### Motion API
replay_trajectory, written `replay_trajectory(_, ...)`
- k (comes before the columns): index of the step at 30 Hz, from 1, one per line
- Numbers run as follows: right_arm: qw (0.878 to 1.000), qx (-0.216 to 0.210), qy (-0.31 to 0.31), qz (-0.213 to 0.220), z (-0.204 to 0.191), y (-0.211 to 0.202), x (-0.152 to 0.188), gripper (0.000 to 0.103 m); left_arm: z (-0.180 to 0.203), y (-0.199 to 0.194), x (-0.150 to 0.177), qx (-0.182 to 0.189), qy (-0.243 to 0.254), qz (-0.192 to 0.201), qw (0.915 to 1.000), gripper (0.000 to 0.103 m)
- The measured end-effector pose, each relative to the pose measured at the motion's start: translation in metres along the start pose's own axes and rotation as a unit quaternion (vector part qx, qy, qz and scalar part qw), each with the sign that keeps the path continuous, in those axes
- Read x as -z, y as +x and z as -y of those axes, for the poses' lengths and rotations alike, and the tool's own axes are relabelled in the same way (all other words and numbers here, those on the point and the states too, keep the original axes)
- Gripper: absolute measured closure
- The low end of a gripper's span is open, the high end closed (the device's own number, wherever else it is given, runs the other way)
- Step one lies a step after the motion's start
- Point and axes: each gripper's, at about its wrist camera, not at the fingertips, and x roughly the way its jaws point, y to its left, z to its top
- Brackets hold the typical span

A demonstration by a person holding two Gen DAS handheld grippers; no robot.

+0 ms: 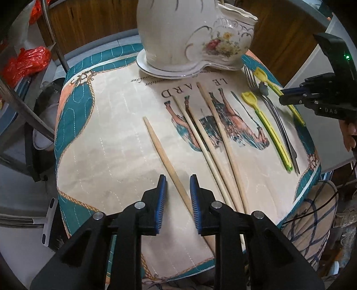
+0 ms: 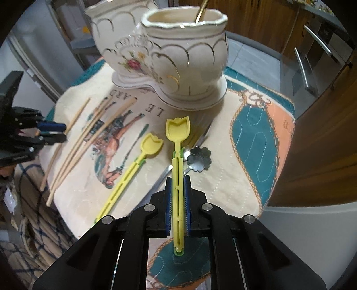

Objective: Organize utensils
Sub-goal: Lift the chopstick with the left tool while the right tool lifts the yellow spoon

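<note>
My left gripper [image 1: 177, 187] hangs open over the cloth, a lone wooden chopstick [image 1: 165, 158] lying between its blue pads without touching them. Three more chopsticks [image 1: 214, 138] lie just to its right. My right gripper [image 2: 178, 180] is shut on the handle of a yellow tulip-shaped spoon [image 2: 177, 129], whose bowl points toward the cream ceramic holder [image 2: 185, 55]. A second yellow spoon [image 2: 151, 145] lies to its left. A fork [image 2: 200, 138] and a flower-headed metal utensil [image 2: 199, 159] lie under and beside the held spoon. A gold utensil [image 2: 202, 11] stands in the holder.
A quilted horse-print cloth [image 1: 107, 138] covers the small round table, which drops off on all sides. Red plastic bags [image 1: 26, 60] and a metal frame [image 1: 20, 107] stand to the left. Wooden cabinets with bar handles [image 2: 312, 55] are at the right.
</note>
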Motion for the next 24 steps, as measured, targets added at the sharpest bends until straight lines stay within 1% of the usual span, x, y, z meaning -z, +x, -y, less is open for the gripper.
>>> replay_trajectory(6, 0.999, -0.025, 0.001, 0.045, -0.017, -0.017, 0.006, 0.092, 0.008, 0.0, 0.006, -0.014, 0.007, -0.004, 0.9999, 0.082)
replay_trajectory(8, 0.998, -0.036, 0.003, 0.061, -0.018, -0.022, 0.007, 0.092, 0.012, -0.001, 0.009, -0.026, 0.012, -0.001, 0.9996, 0.084)
replay_trajectory(10, 0.996, -0.043, 0.007, 0.076, -0.02, -0.028, 0.008, 0.092, 0.015, -0.002, 0.011, -0.036, 0.01, 0.004, 0.9993, 0.09)
replay_trajectory(11, 0.995, -0.049, 0.008, 0.085, -0.021, -0.031, 0.009, 0.092, 0.014, -0.003, 0.012, -0.037, 0.007, 0.006, 0.9993, 0.091)
replay_trajectory(13, 0.993, -0.058, 0.012, 0.102, -0.023, -0.038, 0.009, 0.092, 0.01, -0.004, 0.013, -0.035, -0.002, 0.012, 0.9993, 0.097)
replay_trajectory(19, 0.985, -0.082, 0.022, 0.147, -0.026, -0.057, 0.01, 0.092, 0.001, -0.006, 0.017, -0.016, -0.027, 0.03, 0.999, 0.098)
replay_trajectory(22, 0.981, -0.092, 0.032, 0.17, -0.025, -0.063, 0.01, 0.092, -0.006, -0.012, 0.02, 0.005, -0.047, 0.055, 0.9974, 0.098)
replay_trajectory(24, 0.977, -0.099, 0.04, 0.186, -0.022, -0.067, 0.011, 0.092, -0.014, -0.021, 0.021, 0.018, -0.062, 0.086, 0.9943, 0.098)
